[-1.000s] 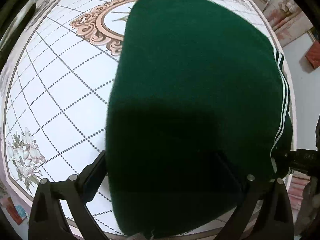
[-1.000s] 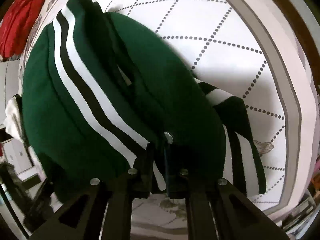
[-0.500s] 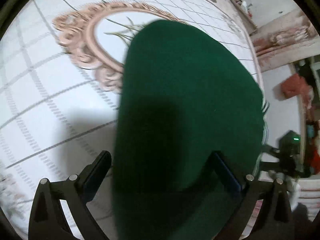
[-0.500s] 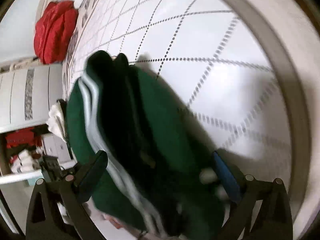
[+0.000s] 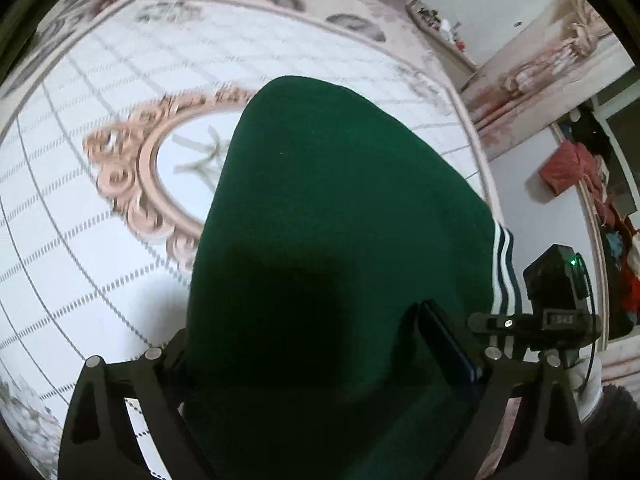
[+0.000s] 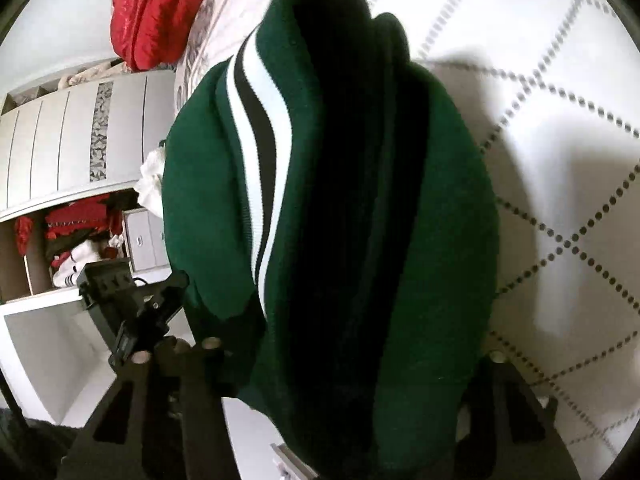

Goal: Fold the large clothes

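A dark green garment (image 5: 332, 216) with white and black stripes lies folded on a white patterned bed cover (image 5: 80, 208). In the left wrist view my left gripper (image 5: 316, 344) is open, its fingers spread to either side of the garment's near edge. In the right wrist view the garment (image 6: 360, 184) is bunched with its striped band (image 6: 256, 128) showing. My right gripper (image 6: 348, 352) is open, its fingers wide on both sides of the cloth. The other gripper shows at the edge of each view (image 5: 552, 316) (image 6: 120, 304).
The cover has a pink ornate medallion (image 5: 144, 184) left of the garment. A red bundle (image 6: 156, 12) lies at the far end of the bed. White cabinets and shelves with red and white clothes (image 6: 72, 236) stand beside the bed. A wall and hanging clothes (image 5: 576, 172) are at right.
My right gripper was shut on the garment a second ago and has opened wide. Both grippers have pulled back and tilted up, so more of the room shows.
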`<state>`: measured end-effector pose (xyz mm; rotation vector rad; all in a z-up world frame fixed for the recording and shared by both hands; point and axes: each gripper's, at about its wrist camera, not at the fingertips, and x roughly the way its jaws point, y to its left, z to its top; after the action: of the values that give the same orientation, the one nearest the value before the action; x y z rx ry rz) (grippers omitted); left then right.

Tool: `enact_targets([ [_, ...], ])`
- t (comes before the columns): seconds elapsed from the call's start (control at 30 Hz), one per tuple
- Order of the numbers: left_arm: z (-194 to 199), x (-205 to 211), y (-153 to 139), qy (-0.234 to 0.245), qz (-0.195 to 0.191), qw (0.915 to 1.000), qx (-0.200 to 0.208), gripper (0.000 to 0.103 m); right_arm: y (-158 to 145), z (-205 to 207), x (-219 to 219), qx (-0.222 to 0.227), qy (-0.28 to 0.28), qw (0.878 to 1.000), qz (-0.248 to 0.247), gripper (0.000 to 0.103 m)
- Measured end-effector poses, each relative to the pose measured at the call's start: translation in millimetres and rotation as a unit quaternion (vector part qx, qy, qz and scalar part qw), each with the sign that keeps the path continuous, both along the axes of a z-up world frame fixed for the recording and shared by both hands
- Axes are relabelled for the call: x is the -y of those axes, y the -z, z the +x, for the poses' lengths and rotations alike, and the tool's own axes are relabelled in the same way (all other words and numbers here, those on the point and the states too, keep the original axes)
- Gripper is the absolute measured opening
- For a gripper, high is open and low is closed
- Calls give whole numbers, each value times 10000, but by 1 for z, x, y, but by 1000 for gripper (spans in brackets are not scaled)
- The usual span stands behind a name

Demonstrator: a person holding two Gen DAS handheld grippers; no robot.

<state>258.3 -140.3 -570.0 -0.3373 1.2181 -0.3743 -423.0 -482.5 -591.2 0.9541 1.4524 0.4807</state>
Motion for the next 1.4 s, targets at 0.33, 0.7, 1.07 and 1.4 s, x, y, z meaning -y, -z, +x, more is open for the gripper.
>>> enact_targets([
  [0.33,76,-3,-37,-20,84,9996,267,94,-74,63,26,267,79,9995,-122,47],
  [0.7,254,-26,-21,-256,-100,9987,440,94,-122,284,31,711,-260,9960,-466,47],
  [1.07,357,-33,47,56,453,9990,24,94,-43,452,28,201,-368,9963,-755,50],
  [1.4,286,-12,-28,-44,1771,9792,985,98,-119,389,5,427,-255,9140,-4026,103],
])
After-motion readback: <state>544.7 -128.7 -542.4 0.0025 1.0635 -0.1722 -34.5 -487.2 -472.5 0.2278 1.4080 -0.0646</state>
